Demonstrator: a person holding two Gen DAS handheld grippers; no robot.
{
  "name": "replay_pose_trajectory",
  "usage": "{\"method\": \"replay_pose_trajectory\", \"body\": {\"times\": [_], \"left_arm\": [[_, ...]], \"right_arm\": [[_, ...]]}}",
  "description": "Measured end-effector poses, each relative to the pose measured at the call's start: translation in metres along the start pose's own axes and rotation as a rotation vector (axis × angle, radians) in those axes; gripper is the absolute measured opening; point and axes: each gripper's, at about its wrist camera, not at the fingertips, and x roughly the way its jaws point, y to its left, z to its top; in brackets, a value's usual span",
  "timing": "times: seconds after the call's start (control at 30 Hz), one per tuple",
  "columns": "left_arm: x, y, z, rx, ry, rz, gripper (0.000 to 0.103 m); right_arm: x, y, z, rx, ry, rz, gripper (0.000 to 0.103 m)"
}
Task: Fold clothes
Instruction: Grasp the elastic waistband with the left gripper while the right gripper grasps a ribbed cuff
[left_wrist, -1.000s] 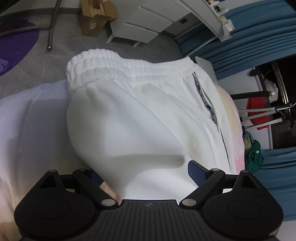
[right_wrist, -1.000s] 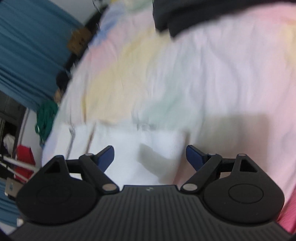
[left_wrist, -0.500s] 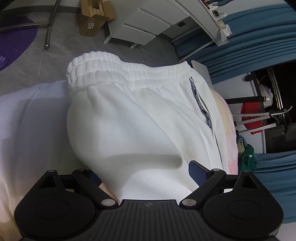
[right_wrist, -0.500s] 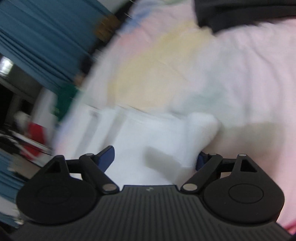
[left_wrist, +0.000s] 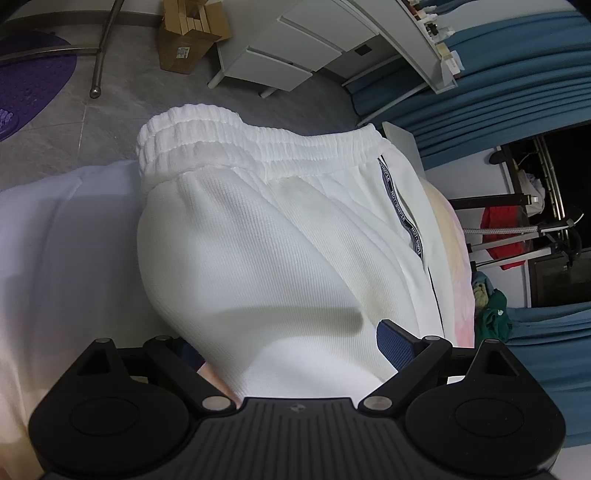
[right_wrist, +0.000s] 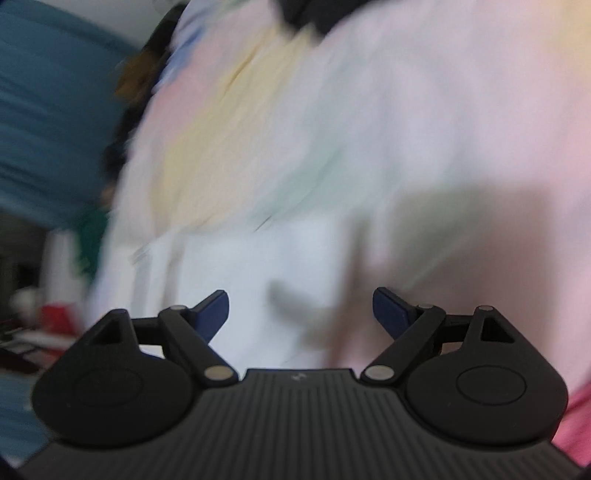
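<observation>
White sweatpants (left_wrist: 258, 240) lie on the bed, with the elastic waistband (left_wrist: 240, 136) at the far end and a dark lettered side stripe (left_wrist: 402, 218) on the right. My left gripper (left_wrist: 291, 347) is open, and a bulge of the pants fills the gap between its fingers and hides the left pad. In the blurred right wrist view the pants (right_wrist: 258, 258) lie just ahead and to the left. My right gripper (right_wrist: 301, 310) hangs open over their edge with nothing held.
The pastel bed sheet (right_wrist: 406, 129) spreads beyond the pants, with a dark garment (right_wrist: 314, 11) at its far end. Past the bed are grey floor, a cardboard box (left_wrist: 188, 40), a white drawer unit (left_wrist: 295, 48), blue curtains (left_wrist: 498, 74) and a clothes rack (left_wrist: 517, 229).
The right gripper has swung fast; the bunched pants edge that touched its right finger half a second ago now lies flatter and clear of it. The left gripper has barely moved.
</observation>
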Motion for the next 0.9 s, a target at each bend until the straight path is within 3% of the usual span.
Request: {"method": "replay_pose_trajectory", "body": {"times": [0.07,0.13,0.27,0.37,0.43,0.53,0.57,0.63,0.67,0.77,0.9], "left_arm": [[-0.002,0.000,0.000,0.006,-0.011,-0.003,0.094],[-0.004,-0.001,0.000,0.012,-0.021,-0.006,0.094],[-0.009,0.000,0.001,0.022,-0.043,-0.026,0.094],[-0.012,0.003,0.003,0.015,-0.054,-0.062,0.093],[-0.012,0.008,0.004,-0.006,-0.055,-0.091,0.093],[-0.013,0.015,0.007,-0.042,-0.058,-0.135,0.092],[-0.013,0.017,0.008,-0.054,-0.059,-0.150,0.091],[-0.014,0.021,0.009,-0.076,-0.062,-0.178,0.089],[-0.015,0.023,0.009,-0.082,-0.064,-0.187,0.083],[-0.015,0.028,0.010,-0.106,-0.075,-0.196,0.069],[-0.012,0.034,0.011,-0.133,-0.071,-0.177,0.055]], "right_arm": [[0.010,0.003,-0.007,0.038,0.113,0.158,0.088],[0.015,0.008,-0.013,0.063,0.166,0.262,0.088],[0.007,0.014,-0.013,0.023,0.127,0.290,0.088],[0.016,0.004,-0.008,0.075,0.130,0.229,0.088],[0.022,-0.002,-0.005,0.105,0.132,0.204,0.082],[0.023,0.003,-0.004,0.077,0.094,0.177,0.069],[0.022,0.006,-0.004,0.060,0.075,0.171,0.060],[0.017,0.011,-0.002,0.038,0.030,0.150,0.031],[0.014,0.010,0.001,0.041,0.000,0.146,0.012],[0.005,0.011,0.006,0.045,-0.076,0.162,0.006],[0.009,0.017,0.006,0.008,-0.101,0.138,0.006]]}}
